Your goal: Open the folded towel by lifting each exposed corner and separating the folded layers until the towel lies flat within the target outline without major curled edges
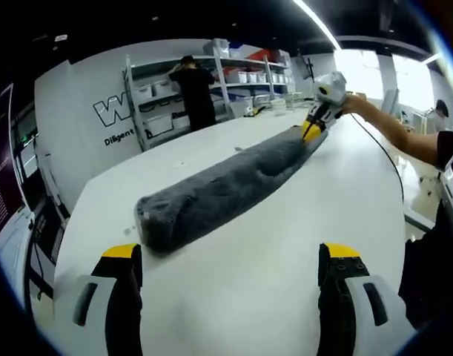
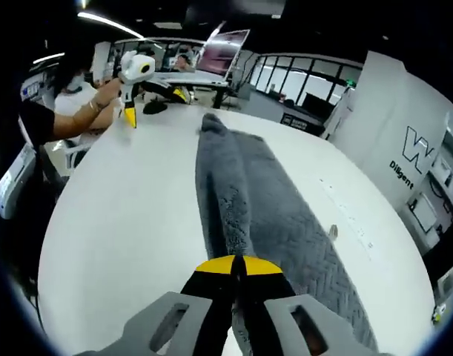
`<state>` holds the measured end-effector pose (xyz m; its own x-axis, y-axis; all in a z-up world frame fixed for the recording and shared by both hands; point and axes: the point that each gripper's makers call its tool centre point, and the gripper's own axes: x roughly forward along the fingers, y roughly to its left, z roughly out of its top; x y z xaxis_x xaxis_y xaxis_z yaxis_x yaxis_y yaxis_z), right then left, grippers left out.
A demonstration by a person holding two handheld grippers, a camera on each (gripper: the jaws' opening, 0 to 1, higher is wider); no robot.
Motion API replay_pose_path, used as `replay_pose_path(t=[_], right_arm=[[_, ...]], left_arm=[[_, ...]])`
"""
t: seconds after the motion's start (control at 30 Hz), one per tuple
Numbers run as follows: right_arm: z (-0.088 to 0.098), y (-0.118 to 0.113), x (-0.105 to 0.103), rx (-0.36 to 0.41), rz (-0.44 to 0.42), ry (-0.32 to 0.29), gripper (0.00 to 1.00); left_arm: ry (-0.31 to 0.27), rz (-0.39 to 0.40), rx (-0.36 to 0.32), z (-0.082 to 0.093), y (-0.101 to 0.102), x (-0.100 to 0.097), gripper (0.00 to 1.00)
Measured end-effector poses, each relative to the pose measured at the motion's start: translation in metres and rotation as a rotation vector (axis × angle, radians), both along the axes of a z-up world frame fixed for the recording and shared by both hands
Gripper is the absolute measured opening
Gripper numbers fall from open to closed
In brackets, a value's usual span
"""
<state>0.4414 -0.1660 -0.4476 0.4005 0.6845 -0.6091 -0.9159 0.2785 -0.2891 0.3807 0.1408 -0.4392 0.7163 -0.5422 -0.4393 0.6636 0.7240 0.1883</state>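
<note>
So the long grey fluffy towel (image 1: 226,189) is lying stretched out across the big white round-edged table (image 1: 233,297), still doubled over lengthwise, so it's more of a fat strip than a flat sheet. In the right gripper view you can see a plusher folded layer sitting on top of a flatter layer with a herringbone texture. The right gripper (image 2: 236,271) has its yellow-tipped jaws pressed together on one end of the towel, which makes sense as an anchor or a grab on a corner layer to peel it back. The left gripper (image 1: 230,259) hangs just short of the opposite end, jaws spread wide with nothing between them, looks to me like it's lining up for that near corner. I can't make out any target outline on the table. Off in the background there's white shelving with storage bins (image 1: 245,74) and a person standing at it.
</note>
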Motion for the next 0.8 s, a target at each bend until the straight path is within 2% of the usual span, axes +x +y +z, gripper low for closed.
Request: replay_pose_path(t=[0.2, 0.4, 0.6, 0.8], right_arm=[[-0.004, -0.001, -0.023, 0.002, 0.022, -0.001, 0.0], [-0.019, 0.002, -0.049, -0.042, 0.055, -0.002, 0.0], [-0.027, 0.005, -0.062, -0.053, 0.074, 0.007, 0.0], [-0.042, 0.005, -0.07, -0.097, 0.083, 0.018, 0.0]], left_arm=[[-0.005, -0.005, 0.002, 0.001, -0.002, -0.003, 0.97], [0.001, -0.009, 0.008, -0.001, -0.004, -0.006, 0.97], [-0.005, -0.014, 0.003, 0.001, -0.006, -0.009, 0.97], [-0.006, -0.021, 0.006, 0.001, -0.008, -0.013, 0.97]])
